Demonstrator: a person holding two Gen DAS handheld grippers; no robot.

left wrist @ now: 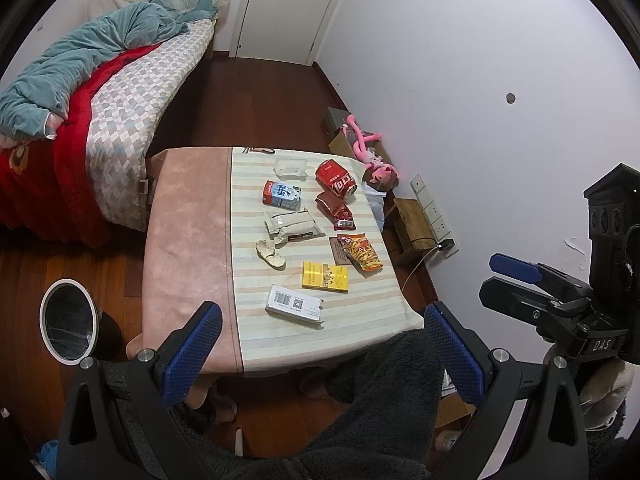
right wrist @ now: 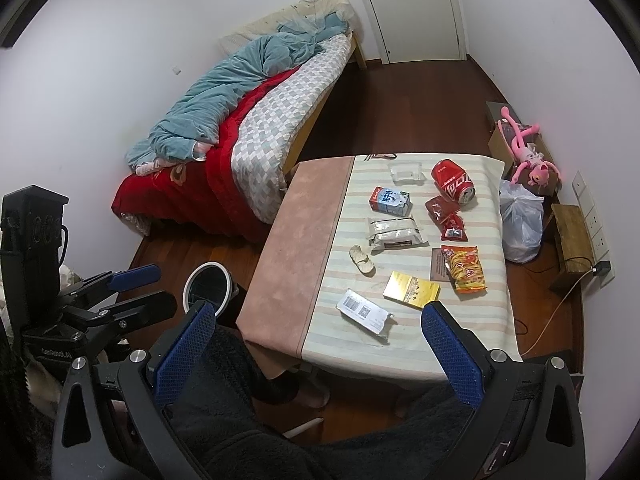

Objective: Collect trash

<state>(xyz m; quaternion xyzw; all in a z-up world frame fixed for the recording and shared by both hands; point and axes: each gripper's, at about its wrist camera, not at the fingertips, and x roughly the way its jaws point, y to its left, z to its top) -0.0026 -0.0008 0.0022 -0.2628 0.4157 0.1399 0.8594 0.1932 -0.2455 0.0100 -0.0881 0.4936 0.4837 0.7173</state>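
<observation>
Trash lies on a small cloth-covered table [left wrist: 188,240] [right wrist: 296,240]: a white barcode box [left wrist: 295,304] [right wrist: 363,311], a yellow box [left wrist: 325,277] [right wrist: 411,289], an orange snack bag [left wrist: 361,253] [right wrist: 464,269], a red wrapper [left wrist: 336,209] [right wrist: 446,217], a red can on its side [left wrist: 335,179] [right wrist: 453,181], a milk carton [left wrist: 281,194] [right wrist: 389,200], a white packet [left wrist: 291,227] [right wrist: 394,233], a crumpled scrap [left wrist: 270,254] [right wrist: 362,259]. A round bin [left wrist: 69,319] [right wrist: 208,289] stands on the floor left of the table. My left gripper [left wrist: 322,350] and right gripper [right wrist: 316,350] hover open and empty before the table's near edge.
A bed [left wrist: 100,112] [right wrist: 248,120] with blue and red bedding lies left and behind. A clear tray [left wrist: 290,168] sits at the table's far side. A pink plush toy [right wrist: 528,156], white plastic bag [right wrist: 520,220], wooden stool [right wrist: 572,236] and wall sockets line the right wall. Dark fleece-clad legs [left wrist: 384,392] fill the foreground.
</observation>
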